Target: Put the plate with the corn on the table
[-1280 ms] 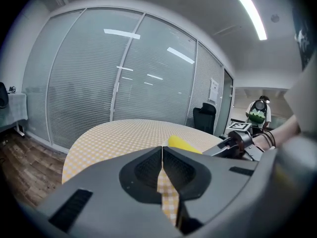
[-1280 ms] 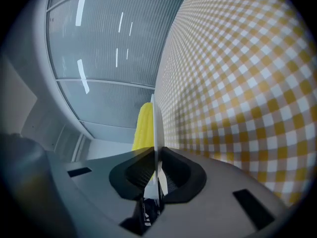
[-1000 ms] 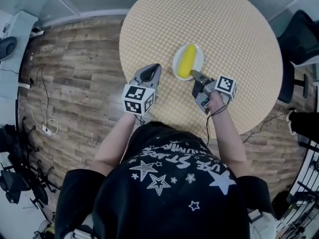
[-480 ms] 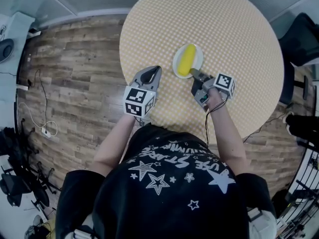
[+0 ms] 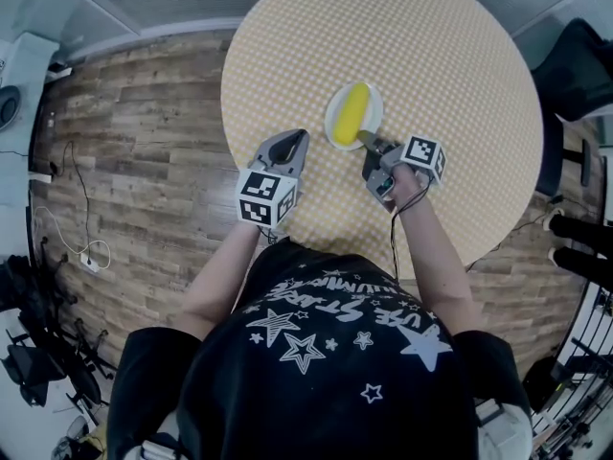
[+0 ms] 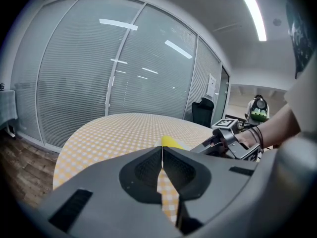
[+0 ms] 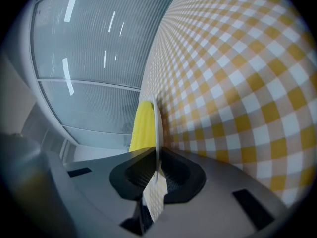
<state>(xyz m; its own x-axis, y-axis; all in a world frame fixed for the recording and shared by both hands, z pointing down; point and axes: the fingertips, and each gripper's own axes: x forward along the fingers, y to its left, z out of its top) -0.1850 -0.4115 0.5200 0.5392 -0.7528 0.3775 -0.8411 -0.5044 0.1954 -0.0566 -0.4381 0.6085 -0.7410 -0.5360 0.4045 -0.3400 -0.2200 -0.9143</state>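
We note the right gripper [image 5: 367, 141] clamped on the plate's [image 5: 374, 106] near rim, corn [image 5: 351, 115] aboard. Left gripper [image 5: 298, 140] closed, empty

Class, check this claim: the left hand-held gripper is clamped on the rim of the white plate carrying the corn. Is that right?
No. It is the right hand-held gripper that is clamped on the rim of the white plate carrying the corn; the right gripper view shows it.

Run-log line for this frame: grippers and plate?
right hand-held gripper: shut on rim of small white plate | yellow corn cob: on plate | left hand-held gripper: shut, empty
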